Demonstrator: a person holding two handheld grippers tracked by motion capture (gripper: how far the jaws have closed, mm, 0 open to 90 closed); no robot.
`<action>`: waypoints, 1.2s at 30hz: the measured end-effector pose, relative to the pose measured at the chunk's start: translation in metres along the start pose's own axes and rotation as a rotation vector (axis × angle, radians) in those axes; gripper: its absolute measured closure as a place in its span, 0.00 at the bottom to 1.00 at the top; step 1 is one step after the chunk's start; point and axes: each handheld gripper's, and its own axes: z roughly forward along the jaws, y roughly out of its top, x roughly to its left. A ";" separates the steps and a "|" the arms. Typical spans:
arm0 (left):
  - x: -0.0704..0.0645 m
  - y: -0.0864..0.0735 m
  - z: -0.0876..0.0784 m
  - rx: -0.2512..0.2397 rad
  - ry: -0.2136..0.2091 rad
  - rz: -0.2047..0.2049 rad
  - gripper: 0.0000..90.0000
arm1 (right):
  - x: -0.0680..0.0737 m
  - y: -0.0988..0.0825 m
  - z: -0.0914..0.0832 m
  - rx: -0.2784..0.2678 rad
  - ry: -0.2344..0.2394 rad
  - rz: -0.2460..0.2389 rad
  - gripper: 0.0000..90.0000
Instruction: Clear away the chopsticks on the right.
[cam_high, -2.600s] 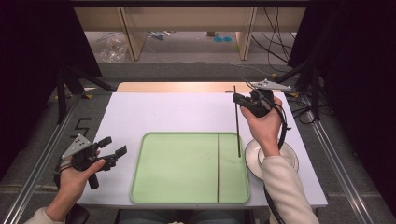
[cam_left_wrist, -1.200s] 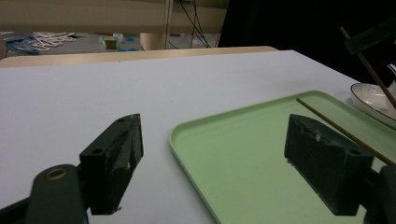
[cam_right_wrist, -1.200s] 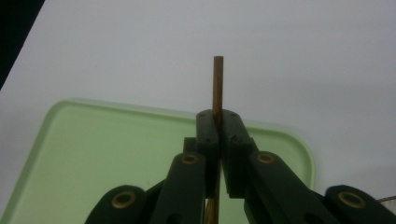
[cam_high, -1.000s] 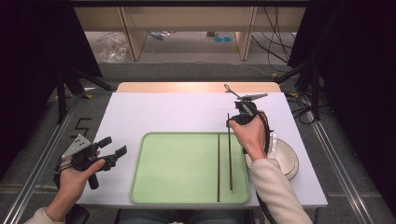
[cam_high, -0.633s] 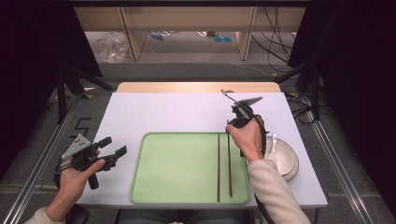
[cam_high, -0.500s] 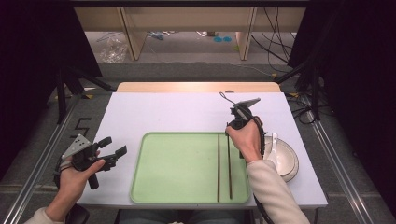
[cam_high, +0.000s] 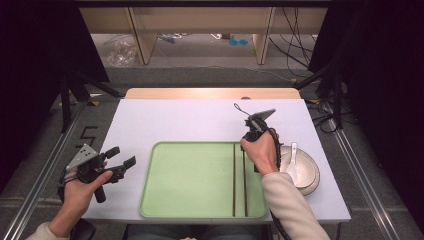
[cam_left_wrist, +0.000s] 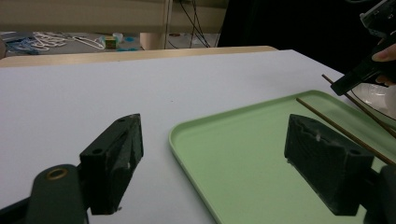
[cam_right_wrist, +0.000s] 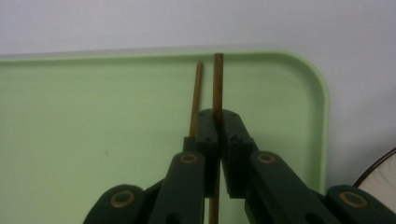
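Black claw (cam_right_wrist: 218, 116), seemingly brass-coloured rivets

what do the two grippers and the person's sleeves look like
Both grippers are black with two blocky jaws on hinged links joined by brass-coloured pins. The left gripper carries a grey three-cornered plate; the right gripper has one too, plus a thin black cable looping off its top. The person wears light, cream-coloured long sleeves.

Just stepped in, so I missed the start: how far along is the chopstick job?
Done: one chopstick lies on the green tray. In hand: the right gripper is shut on the second chopstick, low over the tray beside the first. Left: letting it go.
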 end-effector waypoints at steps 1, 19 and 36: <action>0.000 0.000 0.000 0.000 0.000 0.001 0.22 | 0.000 0.000 0.001 0.010 0.001 0.008 0.97; 0.000 0.000 0.000 0.000 0.000 0.000 0.22 | -0.002 -0.001 0.007 -0.007 -0.008 -0.072 0.83; 0.001 0.000 -0.001 -0.005 0.005 -0.005 0.21 | -0.019 -0.026 -0.021 -0.325 0.103 -0.642 0.44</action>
